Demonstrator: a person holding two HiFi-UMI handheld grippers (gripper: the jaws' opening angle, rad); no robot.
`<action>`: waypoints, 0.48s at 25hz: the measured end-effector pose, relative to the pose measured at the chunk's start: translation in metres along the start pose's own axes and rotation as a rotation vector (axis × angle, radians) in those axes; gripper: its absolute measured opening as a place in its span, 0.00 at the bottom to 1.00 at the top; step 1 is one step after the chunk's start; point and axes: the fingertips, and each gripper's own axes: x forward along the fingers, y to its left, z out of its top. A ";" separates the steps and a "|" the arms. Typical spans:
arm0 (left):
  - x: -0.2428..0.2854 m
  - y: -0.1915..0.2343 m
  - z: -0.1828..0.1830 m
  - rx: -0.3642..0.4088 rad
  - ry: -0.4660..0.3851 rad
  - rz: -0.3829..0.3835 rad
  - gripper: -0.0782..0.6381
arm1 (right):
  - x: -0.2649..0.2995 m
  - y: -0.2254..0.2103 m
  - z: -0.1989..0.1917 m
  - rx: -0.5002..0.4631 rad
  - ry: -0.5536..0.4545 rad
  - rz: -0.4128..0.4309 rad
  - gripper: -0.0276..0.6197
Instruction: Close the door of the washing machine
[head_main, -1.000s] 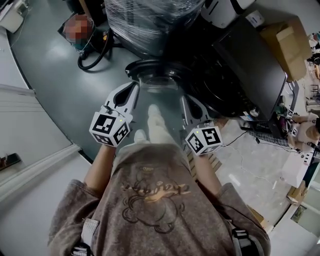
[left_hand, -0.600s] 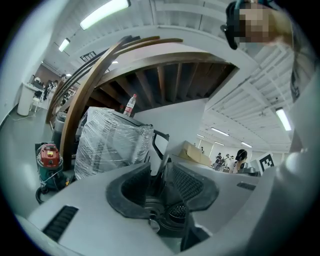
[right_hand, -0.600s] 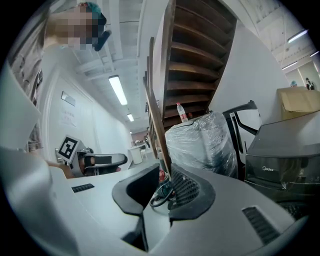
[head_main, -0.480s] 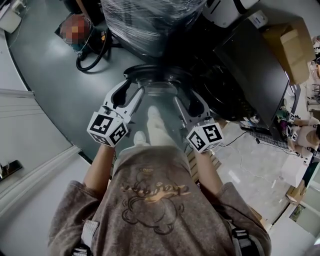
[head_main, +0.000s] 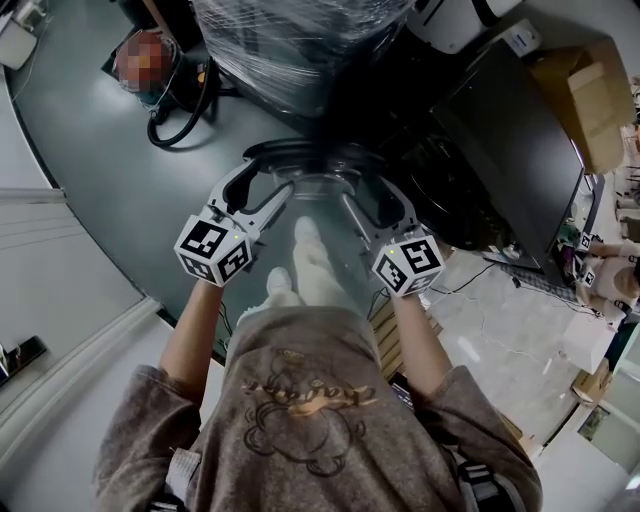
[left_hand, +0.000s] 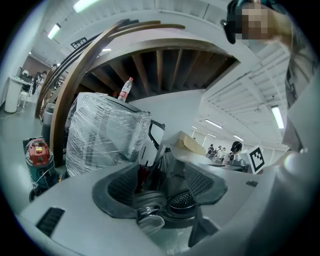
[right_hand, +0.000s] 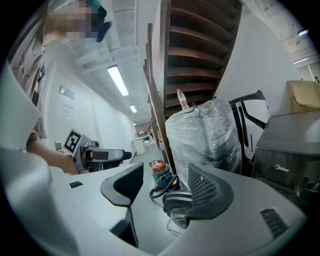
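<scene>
The washing machine's round door (head_main: 318, 162), a dark ring around a clear glass bowl, hangs swung out from the black machine (head_main: 500, 130). My left gripper (head_main: 268, 180) is at the door's left rim and my right gripper (head_main: 372, 192) at its right rim. The jaws of both are opening. In the left gripper view the door's ring (left_hand: 150, 202) shows low between the pads of the left gripper (left_hand: 162, 192), apart from them. In the right gripper view the ring (right_hand: 176, 202) lies by the right pad of the right gripper (right_hand: 167, 195), with no pad pressing on it.
A bulky thing wrapped in clear film (head_main: 290, 50) stands just beyond the door. A red-topped device (left_hand: 37, 155) with a black hose (head_main: 180, 120) sits on the grey floor to the left. A cardboard box (head_main: 590, 90) rests on the machine. White shoes (head_main: 305, 255) stand under the door.
Both grippers moved forward and down toward the door. Their jaws went from shut to spread wide on either side of the door's ring.
</scene>
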 end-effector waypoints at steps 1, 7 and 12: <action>0.005 0.005 -0.003 0.002 0.008 0.001 0.49 | 0.005 -0.005 -0.004 0.001 0.011 0.005 0.43; 0.043 0.035 -0.031 0.018 0.041 0.007 0.49 | 0.037 -0.039 -0.038 0.006 0.084 0.030 0.43; 0.072 0.055 -0.059 0.042 0.083 -0.007 0.49 | 0.063 -0.063 -0.062 -0.008 0.138 0.047 0.43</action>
